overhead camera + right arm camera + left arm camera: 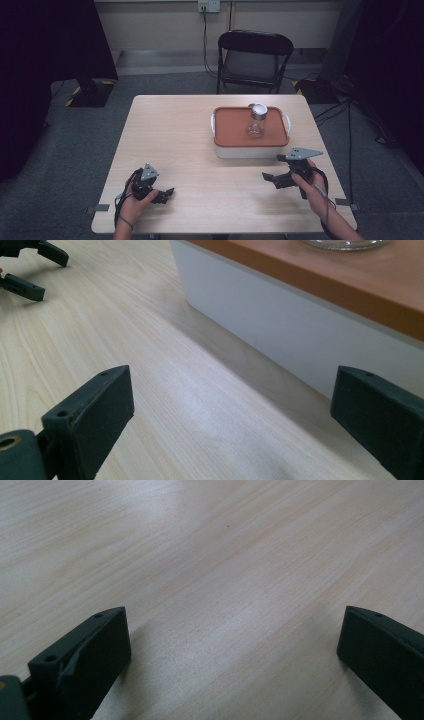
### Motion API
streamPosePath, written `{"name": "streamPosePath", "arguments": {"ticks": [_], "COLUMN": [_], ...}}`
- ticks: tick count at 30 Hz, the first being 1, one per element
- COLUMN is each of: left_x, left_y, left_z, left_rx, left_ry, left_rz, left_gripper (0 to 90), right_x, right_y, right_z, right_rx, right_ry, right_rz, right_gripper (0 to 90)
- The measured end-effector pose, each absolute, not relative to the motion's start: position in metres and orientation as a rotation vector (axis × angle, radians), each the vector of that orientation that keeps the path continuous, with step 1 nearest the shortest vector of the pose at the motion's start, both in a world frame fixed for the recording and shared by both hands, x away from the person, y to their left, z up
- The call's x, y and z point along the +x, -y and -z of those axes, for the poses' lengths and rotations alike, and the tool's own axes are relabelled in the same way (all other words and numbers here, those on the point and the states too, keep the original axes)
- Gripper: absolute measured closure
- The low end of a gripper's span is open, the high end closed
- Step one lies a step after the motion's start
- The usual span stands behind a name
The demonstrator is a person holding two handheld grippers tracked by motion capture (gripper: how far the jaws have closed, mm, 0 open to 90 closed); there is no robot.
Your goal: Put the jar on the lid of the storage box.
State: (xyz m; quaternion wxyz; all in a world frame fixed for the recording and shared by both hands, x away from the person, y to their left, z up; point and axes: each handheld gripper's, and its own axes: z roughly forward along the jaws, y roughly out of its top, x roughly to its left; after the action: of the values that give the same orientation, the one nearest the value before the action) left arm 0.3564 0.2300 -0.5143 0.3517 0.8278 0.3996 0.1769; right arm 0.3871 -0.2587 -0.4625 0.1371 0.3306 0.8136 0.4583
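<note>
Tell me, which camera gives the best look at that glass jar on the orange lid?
The high view: the whole jar stands upright on the box's orange lid, metal cap on. The right gripper view catches just its glass base at the top edge. The left gripper view looks at the bare table.

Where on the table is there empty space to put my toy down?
The whole left half of the table is bare, from the far edge down to the left tool. The middle front strip between both tools is bare too. It's crowded by the box near the right tool.

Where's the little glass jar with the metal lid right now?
In the high view, the small clear glass jar stands upright on the orange lid of the white box, right of the table's centre, beyond the right claw.
</note>
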Motion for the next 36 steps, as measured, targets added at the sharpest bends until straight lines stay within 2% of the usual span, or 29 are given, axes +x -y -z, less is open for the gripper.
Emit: {"name": "streamPosePath", "arguments": {"ticks": [36], "left_x": [0.356], "left_y": [-0.23], "left_z": [0.514], "left_rx": [2.142], "left_ry": [-1.034], "left_rz": [-0.458], "left_gripper": [0.4], "right_x": [0.378], "right_y": [0.281], "right_z": [0.481], "right_rx": [0.986], "right_ry": [-2.385], "right_rz": [-1.287], "right_gripper": [2.9]}}
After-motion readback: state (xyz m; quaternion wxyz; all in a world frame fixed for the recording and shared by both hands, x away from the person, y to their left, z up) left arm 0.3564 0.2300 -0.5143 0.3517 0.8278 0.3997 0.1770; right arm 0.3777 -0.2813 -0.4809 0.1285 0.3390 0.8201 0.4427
